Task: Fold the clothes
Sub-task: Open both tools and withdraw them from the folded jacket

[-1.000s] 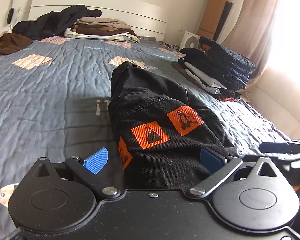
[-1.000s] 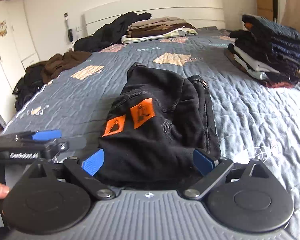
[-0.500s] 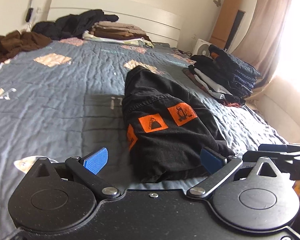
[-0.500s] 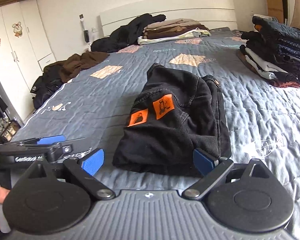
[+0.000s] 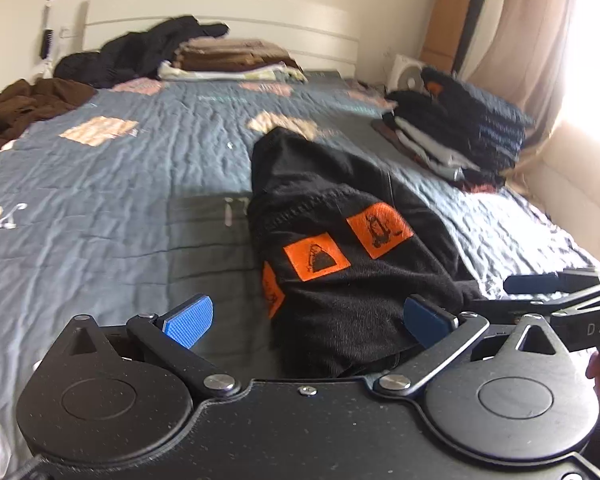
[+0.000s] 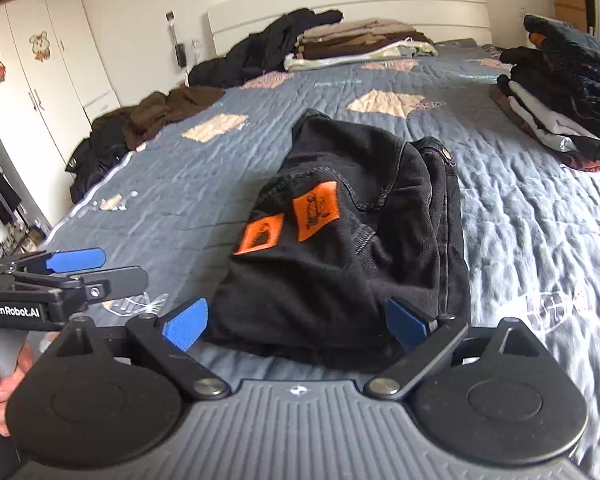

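Observation:
A black folded garment (image 5: 340, 260) (image 6: 340, 260) with orange square patches lies on the grey quilted bed (image 5: 120, 200) (image 6: 520, 220). My left gripper (image 5: 308, 320) is open, its blue pads wide apart on either side of the garment's near edge and gripping nothing. My right gripper (image 6: 296, 322) is open the same way at that edge. In each view the other gripper shows at the side: the right gripper (image 5: 512, 292) and the left gripper (image 6: 116, 268), each held by a hand.
A tall stack of folded dark clothes (image 5: 460, 136) (image 6: 560, 92) sits on the bed's right side. Another folded pile (image 5: 228, 56) and a black heap lie at the headboard. Brown clothes (image 6: 156, 108) lie at the left edge, near a white wardrobe (image 6: 40, 60).
Both grippers drew back from the garment, which no longer reaches under them. They have since come slightly nearer again. Both stay open.

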Available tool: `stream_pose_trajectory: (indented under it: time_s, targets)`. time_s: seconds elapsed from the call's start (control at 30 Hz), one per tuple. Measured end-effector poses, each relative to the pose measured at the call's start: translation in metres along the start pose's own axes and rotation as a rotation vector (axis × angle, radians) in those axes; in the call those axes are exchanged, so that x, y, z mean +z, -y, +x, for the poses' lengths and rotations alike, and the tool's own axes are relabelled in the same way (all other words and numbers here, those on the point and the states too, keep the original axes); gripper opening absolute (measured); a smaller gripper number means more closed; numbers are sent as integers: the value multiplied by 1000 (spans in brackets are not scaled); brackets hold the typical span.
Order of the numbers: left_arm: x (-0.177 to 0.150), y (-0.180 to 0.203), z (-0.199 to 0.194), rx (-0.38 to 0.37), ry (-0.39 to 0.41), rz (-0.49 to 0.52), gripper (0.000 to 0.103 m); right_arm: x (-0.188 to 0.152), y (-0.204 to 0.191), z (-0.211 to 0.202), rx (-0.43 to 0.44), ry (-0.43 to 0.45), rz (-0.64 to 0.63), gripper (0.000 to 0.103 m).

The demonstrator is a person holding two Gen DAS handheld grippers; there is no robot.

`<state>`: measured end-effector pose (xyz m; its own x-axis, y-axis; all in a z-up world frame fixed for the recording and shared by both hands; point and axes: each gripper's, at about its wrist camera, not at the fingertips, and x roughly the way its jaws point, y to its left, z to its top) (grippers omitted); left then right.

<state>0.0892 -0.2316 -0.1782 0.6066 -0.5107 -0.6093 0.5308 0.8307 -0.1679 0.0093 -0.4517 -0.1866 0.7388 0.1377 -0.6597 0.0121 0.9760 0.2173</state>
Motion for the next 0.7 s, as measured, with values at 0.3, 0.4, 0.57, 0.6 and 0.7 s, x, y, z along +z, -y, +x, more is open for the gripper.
stream_pose_trajectory:
  time_s: [0.3, 0.4, 0.57, 0.6, 0.7]
  targets:
    - [38, 1, 65, -82, -117, -22, 103, 34, 26, 40, -25, -120, 56, 96]
    - [53, 7, 69, -73, -192, -13, 103, 46, 31, 41, -33, -164, 93, 96]
    - [90, 15, 52, -38, -294, -30, 103, 71, 48, 30, -22, -268, 201, 96]
    - [98, 19, 49, -29, -314, -24, 103, 77, 51, 26, -18, -279, 220, 96]
    - [130, 31, 36, -12, -365, -3, 103, 97, 60, 9, -32, -318, 258, 96]
